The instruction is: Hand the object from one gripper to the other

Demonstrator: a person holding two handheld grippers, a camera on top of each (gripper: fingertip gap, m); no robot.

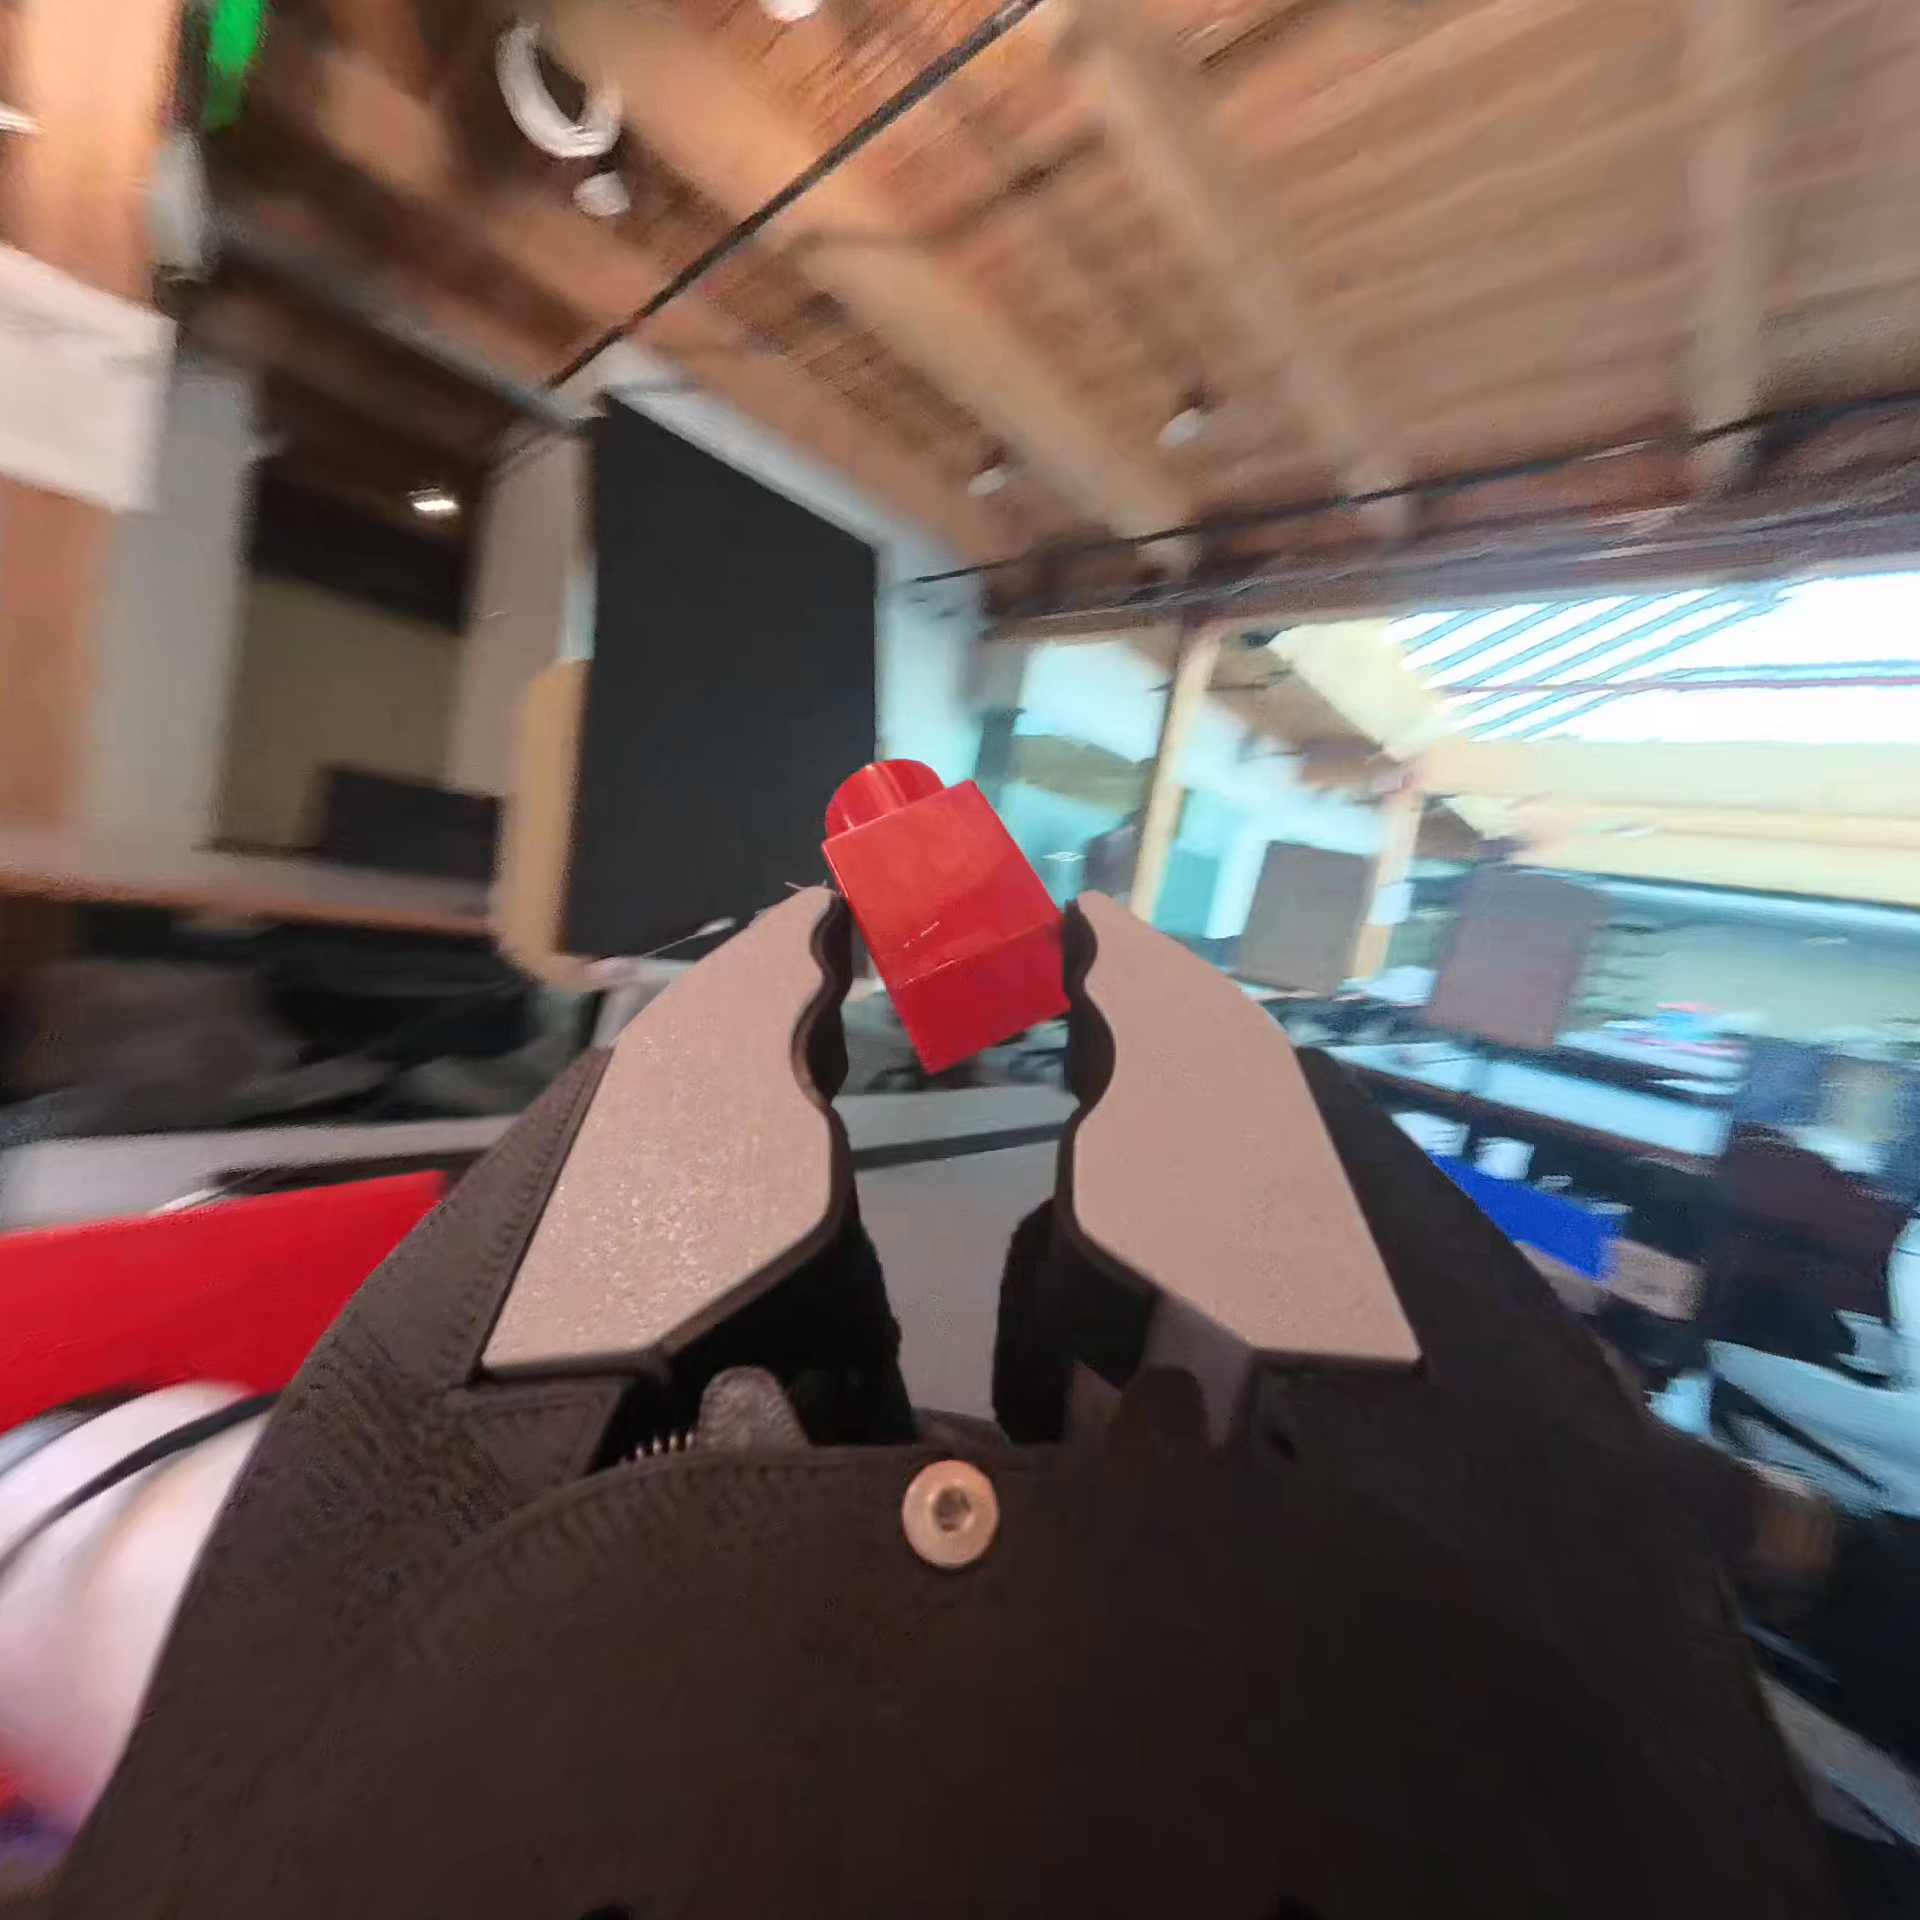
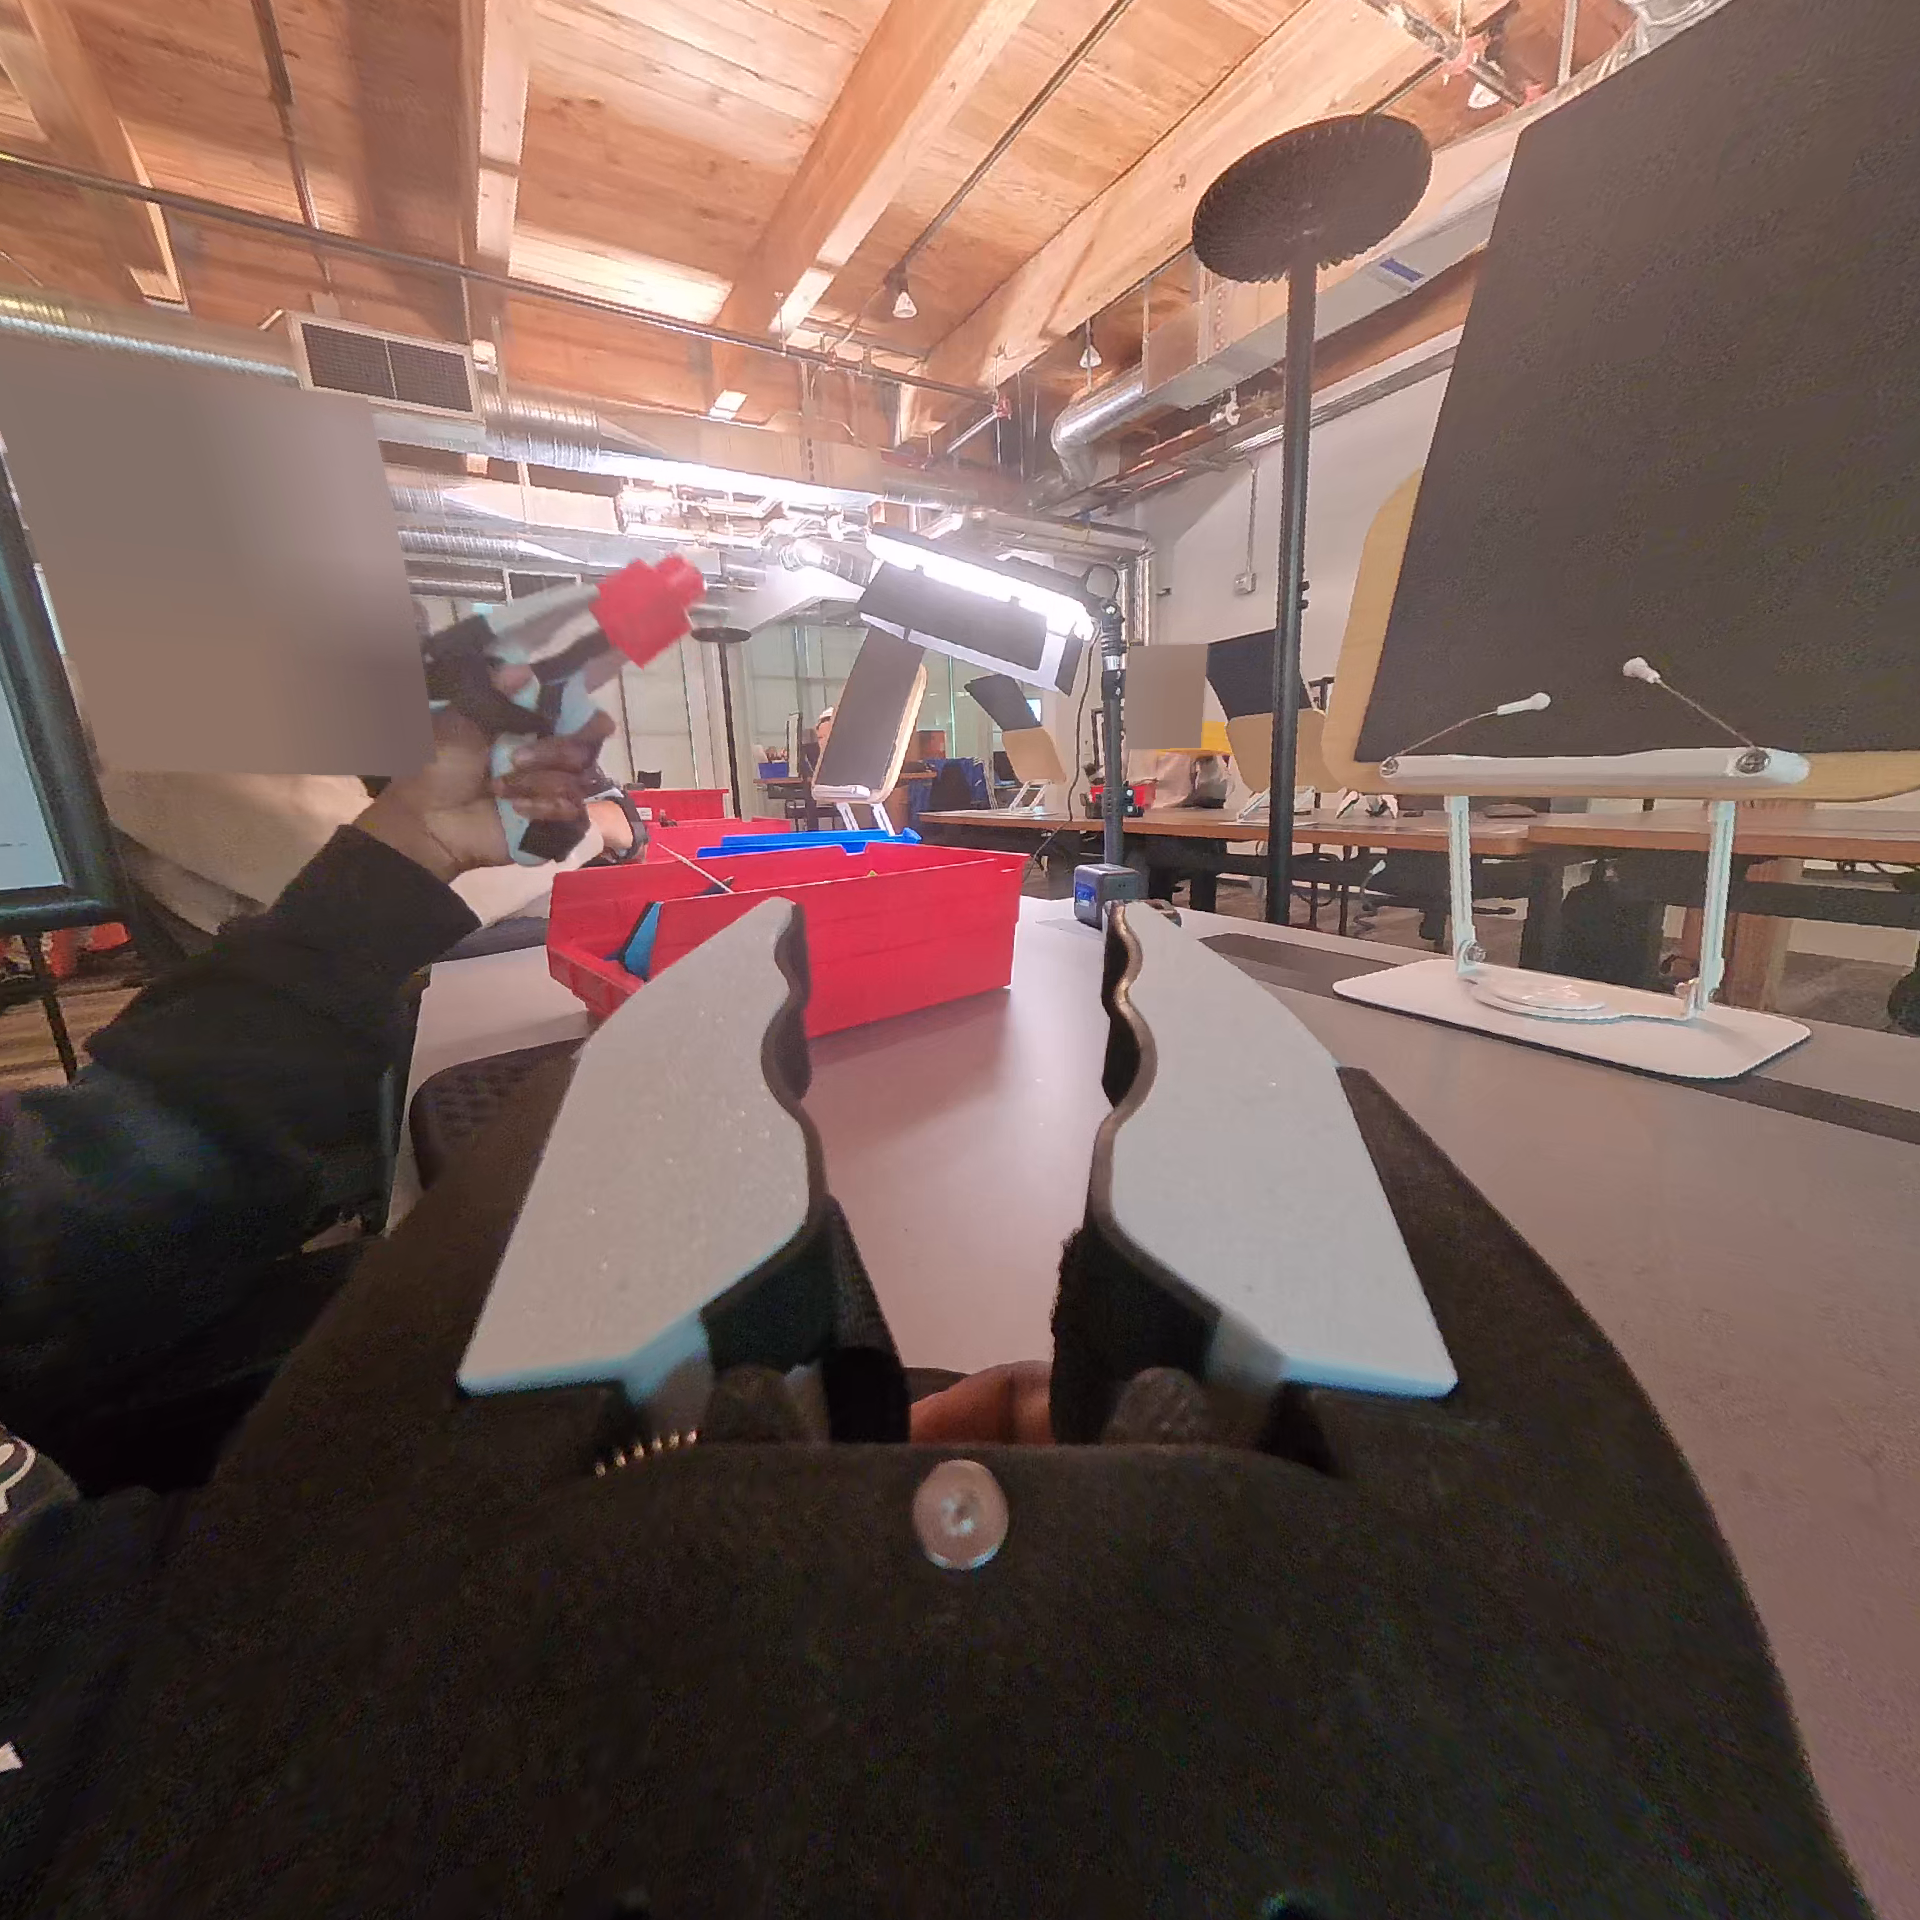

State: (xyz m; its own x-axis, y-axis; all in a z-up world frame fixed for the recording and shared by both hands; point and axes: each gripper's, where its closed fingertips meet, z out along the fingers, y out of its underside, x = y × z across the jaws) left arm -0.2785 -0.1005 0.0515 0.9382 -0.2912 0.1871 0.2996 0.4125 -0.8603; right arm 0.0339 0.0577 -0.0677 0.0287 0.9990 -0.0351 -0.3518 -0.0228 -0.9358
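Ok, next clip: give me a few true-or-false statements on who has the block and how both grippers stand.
1. The left gripper is shut on the red block. True.
2. The right gripper holds the block too. False: it is open and empty.
3. The block lies in the red bin. False: it is held up in the air, clear of the bin.
4. The red bin stands on the grey table. True.
5. The two grippers are touching. False: the right wrist view shows them well apart.
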